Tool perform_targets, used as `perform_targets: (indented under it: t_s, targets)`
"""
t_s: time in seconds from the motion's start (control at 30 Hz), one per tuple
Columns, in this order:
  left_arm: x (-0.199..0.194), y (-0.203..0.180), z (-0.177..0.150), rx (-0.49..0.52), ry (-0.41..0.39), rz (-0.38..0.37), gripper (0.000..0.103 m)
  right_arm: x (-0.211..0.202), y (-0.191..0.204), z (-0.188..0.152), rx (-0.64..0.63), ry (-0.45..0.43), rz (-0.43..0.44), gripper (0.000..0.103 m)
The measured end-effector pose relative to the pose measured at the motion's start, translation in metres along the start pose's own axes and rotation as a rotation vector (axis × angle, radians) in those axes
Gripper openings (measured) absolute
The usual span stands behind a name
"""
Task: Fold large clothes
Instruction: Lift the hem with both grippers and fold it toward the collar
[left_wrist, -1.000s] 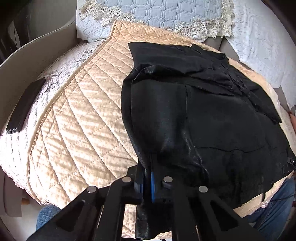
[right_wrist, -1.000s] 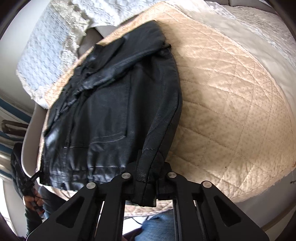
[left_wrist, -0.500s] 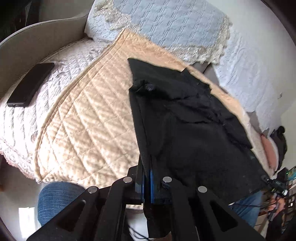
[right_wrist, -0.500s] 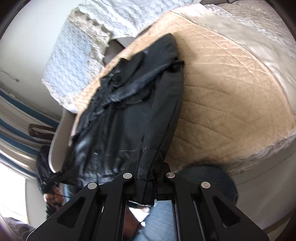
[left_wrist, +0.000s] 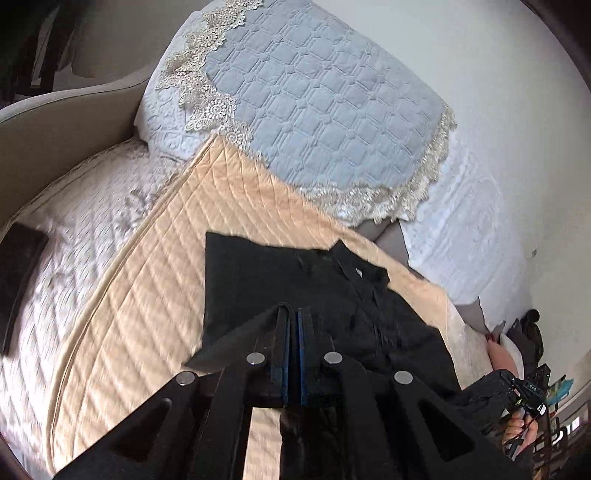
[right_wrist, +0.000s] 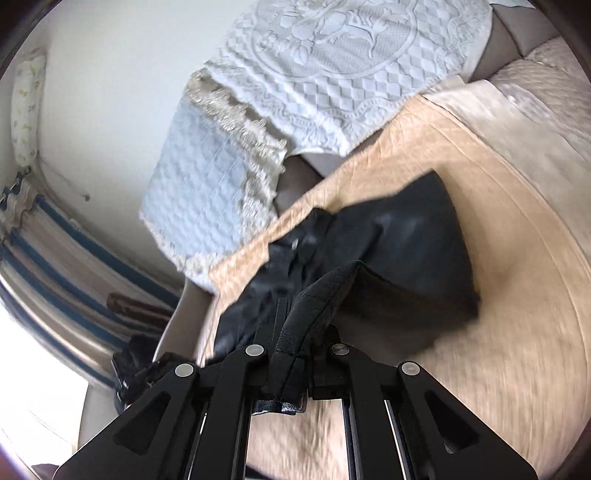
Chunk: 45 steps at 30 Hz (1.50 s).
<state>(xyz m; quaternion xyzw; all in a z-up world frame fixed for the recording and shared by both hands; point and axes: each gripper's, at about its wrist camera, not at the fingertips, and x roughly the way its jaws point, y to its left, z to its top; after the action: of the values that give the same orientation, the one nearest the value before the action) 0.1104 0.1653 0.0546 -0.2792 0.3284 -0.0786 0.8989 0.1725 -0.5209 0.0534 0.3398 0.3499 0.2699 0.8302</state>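
Black leather jacket (left_wrist: 295, 280): one large garment, upper part lying on the peach quilted cover (left_wrist: 155, 295) of a sofa, near hem raised off it and carried toward the collar end. Material reads as thick, grained leather; judged heavy for its size, supple but slow to crease, likely to spring back from a fold and to slide on the satin-like quilt. Best taken at the ribbed hem corners, where the doubled seam gives the pads something firm. Left gripper (left_wrist: 291, 332): jaws closed flat, blue pads together, a thin edge of the jacket pinched between them and hanging below. Right gripper (right_wrist: 291, 350): jaws closed on a thick rolled hem corner, which stands up between the fingers. Both tools point forward and somewhat downward over the garment, side by side at the near edge. Surroundings: blue quilted cushion with lace trim (left_wrist: 325, 110) at the sofa back; white lace throw (right_wrist: 351, 66) beside it; dark phone (left_wrist: 18, 280) on the pale seat cover, well apart from the jacket.
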Motion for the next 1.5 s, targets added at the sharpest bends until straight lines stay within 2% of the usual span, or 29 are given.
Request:
perform_targets:
  t_s: [0.13, 0.27, 0.37, 0.43, 0.47, 0.5, 0.57, 0.6, 0.67, 0.7, 0.73, 0.9, 0.97, 1.03, 1.07, 1.1, 1.13, 1.17, 1.2, 1.23, 1.33, 1.5]
  targets:
    - [0.047, 0.001, 0.024, -0.017, -0.001, 0.035, 0.003, 0.048, -0.021, 0.045, 0.050, 0.015, -0.048, 0.006]
    - [0.104, 0.011, 0.037, -0.034, 0.046, 0.093, 0.003, 0.098, -0.061, 0.070, 0.148, 0.051, -0.112, 0.009]
    - [0.149, 0.023, 0.039, -0.044, 0.108, 0.186, 0.003, 0.131, -0.085, 0.078, 0.206, 0.100, -0.197, 0.019]
    - [0.165, 0.031, 0.040, -0.039, 0.129, 0.241, 0.003, 0.140, -0.090, 0.079, 0.195, 0.113, -0.225, 0.024]
    - [0.169, 0.034, 0.042, -0.048, 0.139, 0.256, 0.003, 0.139, -0.090, 0.079, 0.190, 0.109, -0.222, 0.031]
    - [0.168, 0.038, 0.044, -0.066, 0.147, 0.264, 0.003, 0.132, -0.086, 0.079, 0.177, 0.084, -0.190, 0.045]
    - [0.155, 0.042, 0.049, -0.080, 0.118, 0.249, 0.004, 0.118, -0.078, 0.081, 0.132, 0.036, -0.119, 0.057]
    - [0.144, 0.041, 0.052, -0.074, 0.084, 0.246, 0.008, 0.108, -0.072, 0.082, 0.085, 0.011, -0.103, 0.057]
    - [0.132, 0.039, 0.054, -0.049, 0.054, 0.234, 0.026, 0.099, -0.061, 0.085, -0.026, -0.010, -0.172, 0.059]
    - [0.131, 0.036, 0.055, -0.030, 0.060, 0.220, 0.040, 0.099, -0.057, 0.087, -0.087, -0.002, -0.230, 0.059]
    - [0.135, 0.031, 0.056, 0.006, 0.076, 0.219, 0.045, 0.104, -0.056, 0.089, -0.133, 0.024, -0.290, 0.059]
    - [0.191, 0.009, 0.058, 0.166, 0.213, 0.271, 0.046, 0.146, -0.065, 0.094, -0.262, 0.174, -0.492, 0.059]
    - [0.213, 0.004, 0.057, 0.187, 0.250, 0.318, 0.046, 0.157, -0.072, 0.096, -0.266, 0.214, -0.519, 0.059]
    - [0.230, 0.004, 0.056, 0.178, 0.285, 0.316, 0.046, 0.166, -0.077, 0.096, -0.266, 0.256, -0.531, 0.059]
    - [0.235, 0.003, 0.055, 0.180, 0.289, 0.317, 0.045, 0.167, -0.076, 0.095, -0.282, 0.257, -0.530, 0.047]
    - [0.237, 0.000, 0.053, 0.195, 0.289, 0.314, 0.041, 0.166, -0.072, 0.093, -0.302, 0.250, -0.539, 0.020]
    - [0.238, -0.005, 0.050, 0.224, 0.292, 0.311, 0.027, 0.162, -0.068, 0.092, -0.321, 0.230, -0.540, 0.014]
    - [0.237, -0.011, 0.048, 0.255, 0.285, 0.318, 0.020, 0.160, -0.064, 0.091, -0.332, 0.213, -0.525, 0.011]
    - [0.233, -0.018, 0.045, 0.292, 0.261, 0.327, 0.010, 0.155, -0.058, 0.089, -0.348, 0.189, -0.500, 0.007]
    - [0.226, -0.026, 0.042, 0.327, 0.240, 0.326, 0.006, 0.147, -0.050, 0.087, -0.368, 0.156, -0.469, 0.007]
    - [0.185, -0.044, 0.042, 0.368, 0.107, 0.260, 0.003, 0.116, -0.025, 0.086, -0.412, 0.045, -0.350, 0.006]
    - [0.122, -0.075, 0.062, 0.368, -0.126, 0.190, 0.003, 0.088, -0.003, 0.105, -0.429, -0.106, -0.291, 0.006]
